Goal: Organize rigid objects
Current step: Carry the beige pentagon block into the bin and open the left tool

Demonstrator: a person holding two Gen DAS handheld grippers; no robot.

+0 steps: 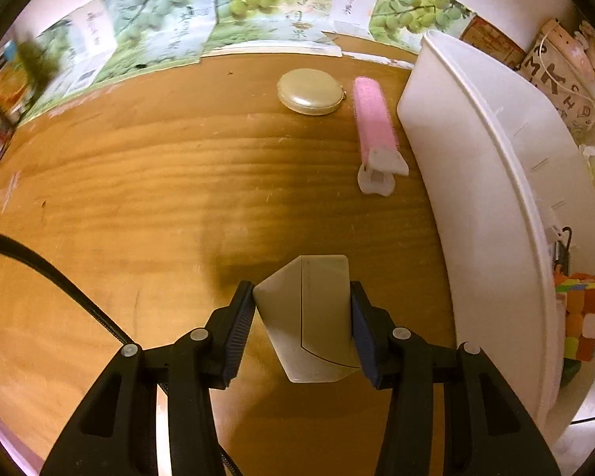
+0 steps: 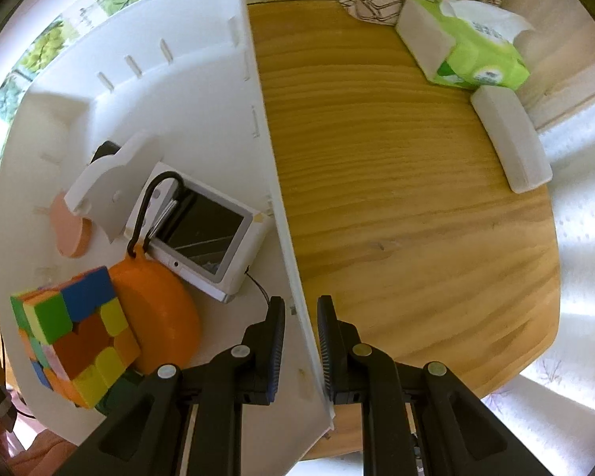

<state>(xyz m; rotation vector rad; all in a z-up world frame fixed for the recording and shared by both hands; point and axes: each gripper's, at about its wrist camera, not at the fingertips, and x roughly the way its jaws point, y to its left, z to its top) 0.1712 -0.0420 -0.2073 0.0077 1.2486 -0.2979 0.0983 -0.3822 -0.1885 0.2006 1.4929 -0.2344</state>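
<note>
My left gripper [image 1: 301, 290] is shut on a beige, angular hard case [image 1: 307, 317] and holds it a little above the wooden table [image 1: 139, 198], left of the white bin [image 1: 476, 166]. A round beige compact [image 1: 310, 91] and a pink hair clip [image 1: 373, 119] lie on the table further off. My right gripper [image 2: 301, 302] points down and is shut on the bin's side wall [image 2: 269, 166]. Inside the bin lie a colour cube [image 2: 71, 333], an orange round case [image 2: 158, 317] with a black carabiner, a white device with a dark screen [image 2: 210, 238] and a white divider piece [image 2: 111, 182].
A green tissue pack [image 2: 468, 47] and a white oblong case [image 2: 511, 142] lie on the table to the right of the bin. A black cable [image 1: 59, 277] crosses the left side. Printed paper sheets [image 1: 158, 31] line the table's far edge.
</note>
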